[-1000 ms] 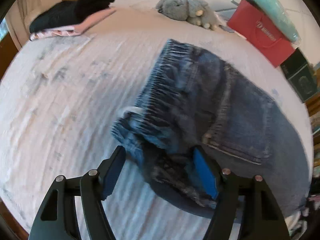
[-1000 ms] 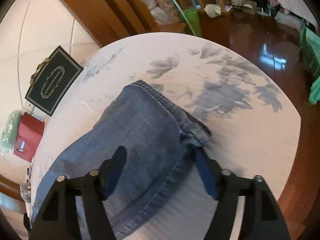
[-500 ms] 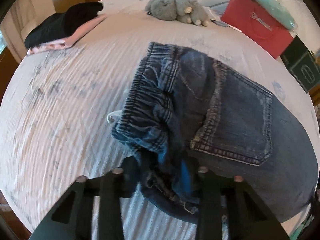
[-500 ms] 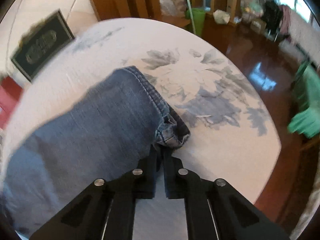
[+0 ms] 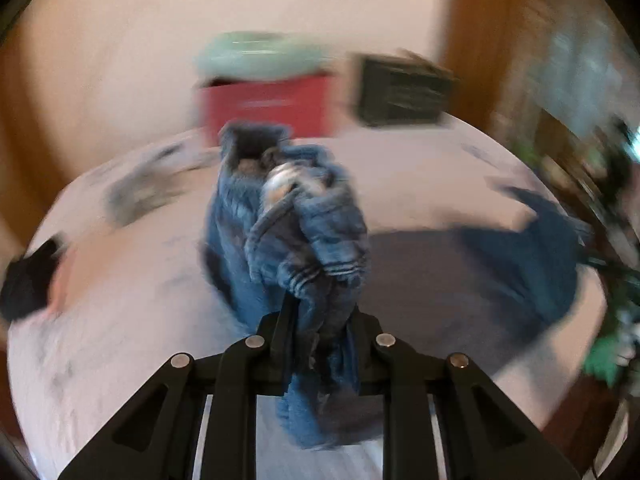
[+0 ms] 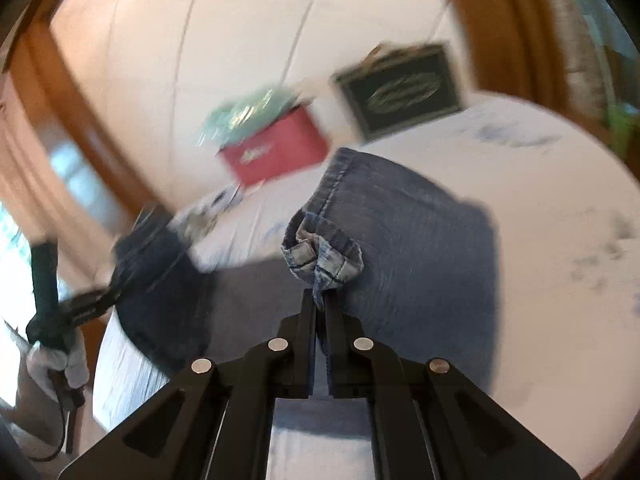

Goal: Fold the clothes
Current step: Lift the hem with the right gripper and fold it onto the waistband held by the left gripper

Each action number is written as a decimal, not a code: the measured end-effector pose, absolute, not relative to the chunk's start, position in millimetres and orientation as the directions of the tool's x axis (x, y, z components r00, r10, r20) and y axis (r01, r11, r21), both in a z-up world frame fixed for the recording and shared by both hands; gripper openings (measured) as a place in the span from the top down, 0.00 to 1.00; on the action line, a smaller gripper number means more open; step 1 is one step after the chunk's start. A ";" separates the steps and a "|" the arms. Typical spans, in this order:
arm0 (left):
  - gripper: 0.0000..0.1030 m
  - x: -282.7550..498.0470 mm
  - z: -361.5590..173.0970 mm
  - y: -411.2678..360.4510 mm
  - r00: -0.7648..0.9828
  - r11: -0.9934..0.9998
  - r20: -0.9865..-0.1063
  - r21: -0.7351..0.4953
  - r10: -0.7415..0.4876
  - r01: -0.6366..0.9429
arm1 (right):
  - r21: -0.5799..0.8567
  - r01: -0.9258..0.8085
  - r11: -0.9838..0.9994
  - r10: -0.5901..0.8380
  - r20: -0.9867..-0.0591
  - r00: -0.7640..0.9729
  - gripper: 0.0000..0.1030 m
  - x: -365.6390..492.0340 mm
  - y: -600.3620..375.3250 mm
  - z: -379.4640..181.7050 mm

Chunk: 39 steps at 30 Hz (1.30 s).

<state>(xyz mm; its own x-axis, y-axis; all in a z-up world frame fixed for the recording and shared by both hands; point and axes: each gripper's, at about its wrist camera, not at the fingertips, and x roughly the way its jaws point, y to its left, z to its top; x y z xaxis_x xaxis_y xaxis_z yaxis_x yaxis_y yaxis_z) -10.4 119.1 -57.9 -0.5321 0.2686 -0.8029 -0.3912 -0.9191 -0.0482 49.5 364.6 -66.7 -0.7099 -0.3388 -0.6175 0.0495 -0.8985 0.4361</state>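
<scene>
Left hand-held gripper (image 5: 320, 320): its jaws are closing on a thick bunch of denim, the waistband end of the jeans (image 5: 292, 224), and the pads press on the cloth. The bunched fabric stands up directly ahead of the fingertips, clear of the bed (image 5: 120, 300). A further part of the jeans trails off to the right of this gripper, with its shadow on the sheet beneath.

Right hand-held gripper (image 6: 320, 300): jaws all but shut, pinching the hem of a jeans leg. The folded hem sits just beyond the fingertips; the leg runs ahead and to the right over the bed.

Far left of the right hand-held gripper, a gloved hand (image 6: 56, 360) holds the other unit, with dark denim hanging from it.

Beyond both grippers, at the far edge of the bed: a red bag (image 6: 276, 152) and a dark framed board (image 6: 400, 92). The views are motion-blurred.
</scene>
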 end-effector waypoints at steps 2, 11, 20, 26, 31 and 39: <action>0.67 -7.6 -78.5 160.6 -0.443 -0.859 -0.835 -0.067 0.327 -0.507 | 0.452 0.043 -0.891 -0.378 -0.688 -0.620 0.73 40.3 346.5 -97.5; 0.55 -11.7 -102.5 153.4 -0.302 -0.838 -0.884 -0.160 0.357 -0.521 | 0.436 -0.038 -0.899 -0.341 -0.752 -0.564 0.56 62.3 377.7 -118.2; 0.53 -61.2 -76.7 101.3 -0.437 -0.934 -0.856 -0.130 0.275 -0.333 | 0.320 -0.168 -0.932 -0.159 -0.780 -0.605 0.66 28.3 435.6 -102.3; 0.70 -78.0 -148.5 145.3 -0.400 -0.939 -0.907 0.017 0.130 -0.343 | 0.207 -0.172 -0.963 -0.081 -0.832 -0.549 0.68 -18.5 437.9 -126.2; 0.70 -84.0 -183.6 167.8 -0.423 -0.932 -0.905 0.122 0.037 -0.341 | 0.066 -0.148 -0.987 0.007 -0.895 -0.447 0.68 -40.3 423.9 -177.4; 0.68 -47.8 -130.6 131.3 -0.389 -0.920 -0.895 -0.053 0.216 -0.388 | 0.189 -0.150 -0.970 -0.095 -0.871 -0.482 0.68 2.6 424.6 -170.6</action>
<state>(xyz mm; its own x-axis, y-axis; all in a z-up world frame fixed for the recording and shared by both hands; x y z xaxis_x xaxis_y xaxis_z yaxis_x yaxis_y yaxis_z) -47.8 131.3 -130.6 -0.3894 0.2157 -0.8955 -0.3883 -0.9200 -0.0527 2.6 424.6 -170.6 -0.4819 -0.0951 -0.8710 -0.1503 -0.9704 0.1891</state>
